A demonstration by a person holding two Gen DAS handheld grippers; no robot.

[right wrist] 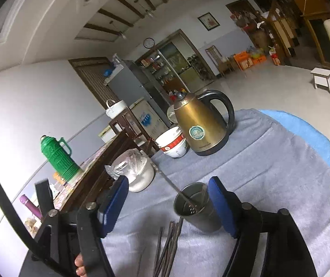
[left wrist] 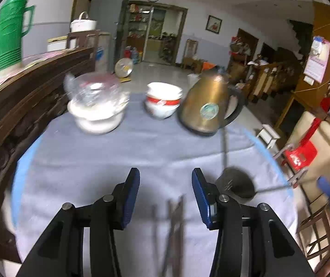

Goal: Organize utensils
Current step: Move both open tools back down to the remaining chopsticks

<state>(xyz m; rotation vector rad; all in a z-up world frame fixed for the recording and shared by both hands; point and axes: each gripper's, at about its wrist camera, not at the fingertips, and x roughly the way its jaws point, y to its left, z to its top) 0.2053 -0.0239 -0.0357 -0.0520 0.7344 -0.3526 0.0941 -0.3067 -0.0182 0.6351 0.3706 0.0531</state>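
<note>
Right wrist view: metal holder cup (right wrist: 193, 207) stands upright on the grey cloth-covered surface (right wrist: 280, 173), one thin utensil handle (right wrist: 165, 177) leaning out of it toward the back, so it looks like the collecting spot for the loose pieces. Dark chopsticks (right wrist: 168, 242) lie fanned in a loose bundle on the cloth just in front of the cup, probably the next thing to sort. Right hand-held gripper (right wrist: 168, 204) has its blue pads apart with nothing clamped; the cup sits between them but toward the right pad, contact unclear. It points slightly downward over the surface, rolled a bit, with fingertips of the person's hand (right wrist: 80, 266) showing at the bottom edge. Left wrist view, blurred: left hand-held gripper (left wrist: 166, 198) pitches down more steeply, pads apart and empty, the chopsticks (left wrist: 171, 226) lying on the cloth between and below them. Cup shows at right behind the right pad. Kettle (left wrist: 207, 108), stacked bowls (left wrist: 162, 102) and bagged bowl (left wrist: 95, 106) sit well back, out of the way.
</note>
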